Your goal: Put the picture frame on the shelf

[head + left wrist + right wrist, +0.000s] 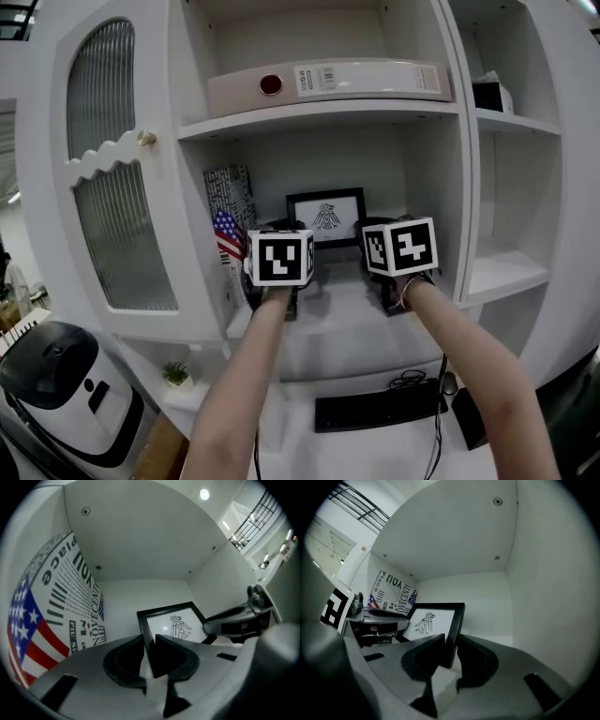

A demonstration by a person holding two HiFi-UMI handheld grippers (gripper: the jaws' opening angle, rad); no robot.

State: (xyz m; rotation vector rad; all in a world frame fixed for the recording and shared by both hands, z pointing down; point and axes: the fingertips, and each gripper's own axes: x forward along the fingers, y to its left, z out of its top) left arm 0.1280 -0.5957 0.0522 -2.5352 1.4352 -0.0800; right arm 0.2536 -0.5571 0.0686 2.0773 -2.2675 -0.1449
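Observation:
The black picture frame with a bird drawing stands upright at the back of the middle shelf compartment. My left gripper is shut on the frame's left edge, low down. My right gripper is shut on the frame's right edge, also near the bottom. In the head view the marker cubes hide both sets of jaws and the frame's lower corners.
A box printed with a flag and lettering stands just left of the frame, close to my left gripper. The compartment's white side wall is close on the right. A binder lies on the shelf above. A keyboard sits on the desk below.

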